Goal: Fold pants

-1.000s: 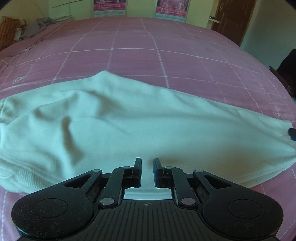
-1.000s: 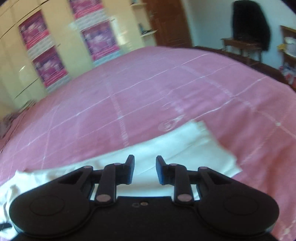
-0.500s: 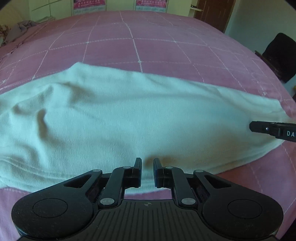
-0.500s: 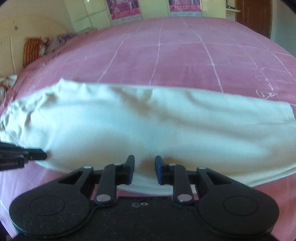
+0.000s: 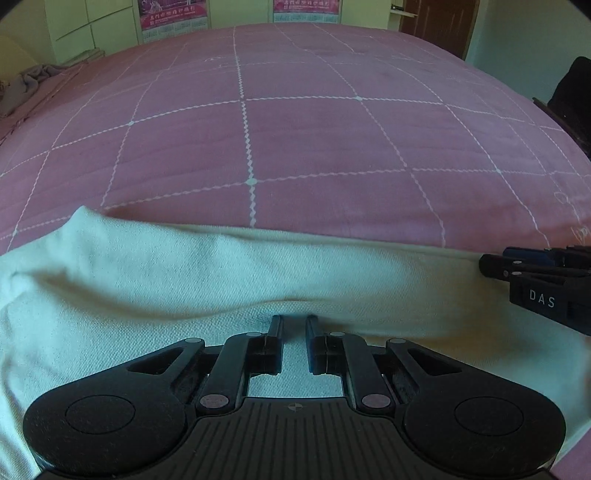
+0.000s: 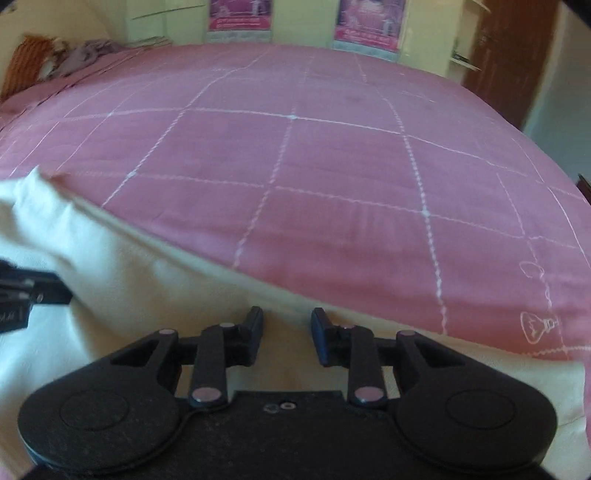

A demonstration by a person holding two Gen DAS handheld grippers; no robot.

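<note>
Pink quilted bedspread (image 5: 314, 140), posters (image 6: 240, 16), brown door (image 6: 513, 55).

A bed (image 5: 332, 140) under a pink quilted cover (white stitched grid) fills both frames; cream pants (image 5: 147, 280) lie across its lower part, crumpled grey cloth (image 6: 88, 51) at upper left.

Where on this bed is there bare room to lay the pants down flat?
The pink bedspread is bare from the pants' far edge to the wall. The near edge is crowded: pants, left gripper, right gripper.
</note>
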